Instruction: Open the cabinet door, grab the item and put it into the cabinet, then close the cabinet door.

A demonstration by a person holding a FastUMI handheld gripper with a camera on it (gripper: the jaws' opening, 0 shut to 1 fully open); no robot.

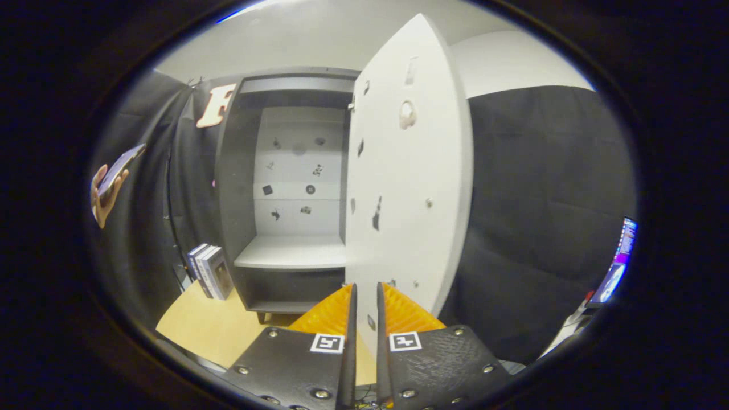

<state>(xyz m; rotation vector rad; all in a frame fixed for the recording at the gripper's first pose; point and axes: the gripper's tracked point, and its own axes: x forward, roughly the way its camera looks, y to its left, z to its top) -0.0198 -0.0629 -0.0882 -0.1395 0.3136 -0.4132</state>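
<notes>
The grey cabinet (285,171) stands on a wooden table (211,327) with its white door (410,188) swung wide open towards me. Inside, a pale shelf (290,253) lies bare below a white back panel with small dark marks. A few boxed items like books (208,272) stand upright on the table, just left of the cabinet's foot. My gripper (365,287) points at the door's lower hinge-side corner. Its orange fingers (330,313) stand shut to a narrow slit with nothing between them; the door's face shows through the slit.
A hand holding a phone (111,182) is up at the far left, by the black cloth wall. A lit laptop screen (618,262) sits low on the right. The open door blocks the space right of the cabinet opening.
</notes>
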